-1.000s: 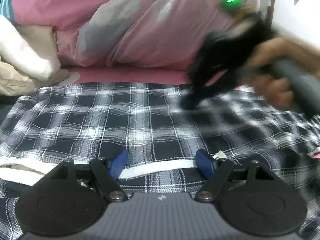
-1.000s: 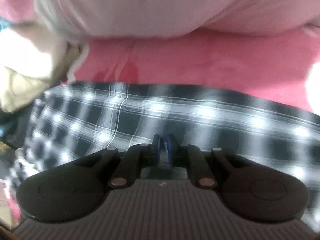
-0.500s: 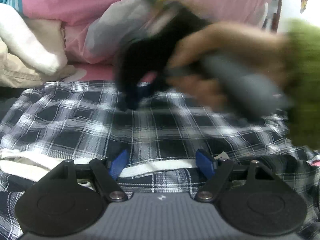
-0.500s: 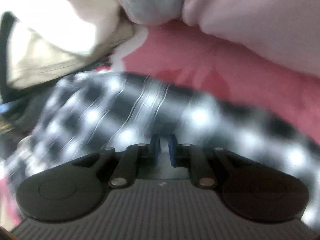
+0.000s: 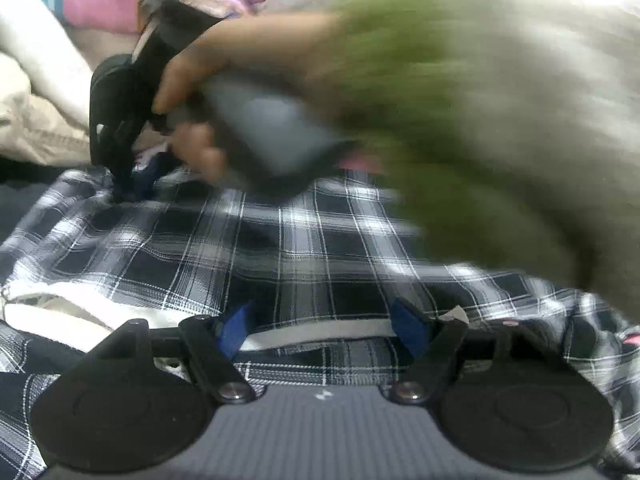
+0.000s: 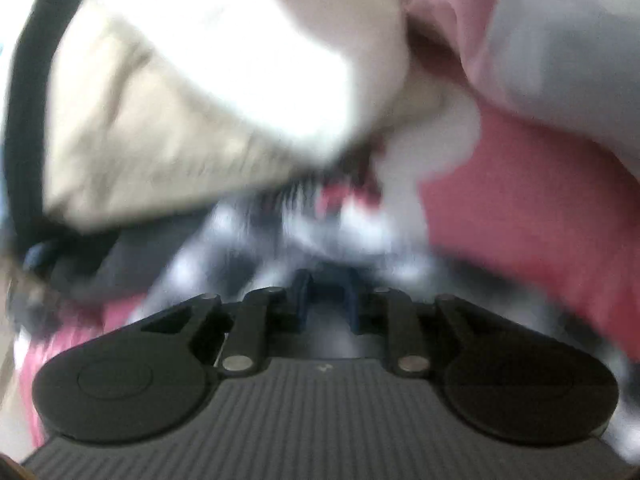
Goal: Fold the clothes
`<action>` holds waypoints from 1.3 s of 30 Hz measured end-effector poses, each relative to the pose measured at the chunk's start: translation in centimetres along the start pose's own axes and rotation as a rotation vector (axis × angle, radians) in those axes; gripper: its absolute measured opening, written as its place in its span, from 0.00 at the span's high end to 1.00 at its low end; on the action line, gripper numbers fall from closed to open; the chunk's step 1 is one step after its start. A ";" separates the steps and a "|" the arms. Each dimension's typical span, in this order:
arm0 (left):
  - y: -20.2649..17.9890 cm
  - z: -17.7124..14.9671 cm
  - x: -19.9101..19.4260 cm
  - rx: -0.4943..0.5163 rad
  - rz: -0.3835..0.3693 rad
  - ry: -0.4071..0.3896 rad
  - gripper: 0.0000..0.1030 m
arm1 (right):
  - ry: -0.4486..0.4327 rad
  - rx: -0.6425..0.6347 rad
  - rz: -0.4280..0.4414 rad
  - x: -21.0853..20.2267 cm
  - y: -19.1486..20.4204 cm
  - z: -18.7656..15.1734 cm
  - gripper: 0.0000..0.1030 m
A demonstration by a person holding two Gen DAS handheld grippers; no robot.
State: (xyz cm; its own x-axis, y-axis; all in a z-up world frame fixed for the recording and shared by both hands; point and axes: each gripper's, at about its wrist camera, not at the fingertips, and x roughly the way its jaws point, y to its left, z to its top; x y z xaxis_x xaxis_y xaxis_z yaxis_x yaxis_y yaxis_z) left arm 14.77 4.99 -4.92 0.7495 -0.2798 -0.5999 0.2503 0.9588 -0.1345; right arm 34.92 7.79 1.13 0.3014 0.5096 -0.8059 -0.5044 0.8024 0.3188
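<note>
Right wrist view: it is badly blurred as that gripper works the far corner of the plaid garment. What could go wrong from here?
1. The right gripper meets the black-and-white plaid garment at its bunched far-left corner; a thin pinch could slip.
2. The left gripper sits open over the white waistband, so the near edge is unpinned and may drag.
3. The beige and white laundry pile lies close by and could be caught.

Black-and-white plaid woven cloth garment [image 5: 256, 248], thin, matt, lightly creased, with a flat white cloth band [image 5: 320, 330] at its edge. Left gripper [image 5: 320, 326]: matt black plastic arms, ribbed grey plastic body, blue matt pads [image 5: 234, 330], shiny metal rivets [image 5: 232, 390]. Right gripper [image 6: 325, 300] same build. Fuzzy green sleeve [image 5: 420, 92], blurred. Pink smooth cloth bedding [image 6: 520, 216]; beige coarse-weave fabric [image 6: 152, 148].
</note>
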 end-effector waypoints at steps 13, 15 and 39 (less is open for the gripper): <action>0.1 0.2 -0.4 -0.017 -0.012 0.006 0.25 | -0.410 0.315 -0.260 -33.6 -14.4 -14.3 0.80; 0.0 0.1 -0.5 -0.013 -0.011 0.006 0.25 | -0.474 0.462 -0.370 -39.1 -18.0 -20.1 0.78; -0.4 -0.3 -0.8 0.009 -0.023 -0.017 0.21 | -0.550 1.138 -0.754 -44.4 -43.3 -44.7 0.77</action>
State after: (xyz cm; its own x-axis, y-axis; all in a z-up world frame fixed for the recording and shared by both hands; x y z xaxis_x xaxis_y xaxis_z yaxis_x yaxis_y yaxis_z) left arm 13.93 4.87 -4.62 0.7540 -0.3022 -0.5832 0.2727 0.9518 -0.1407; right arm 7.23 -63.46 0.76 0.5929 -0.2888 -0.7517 0.7239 0.6000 0.3405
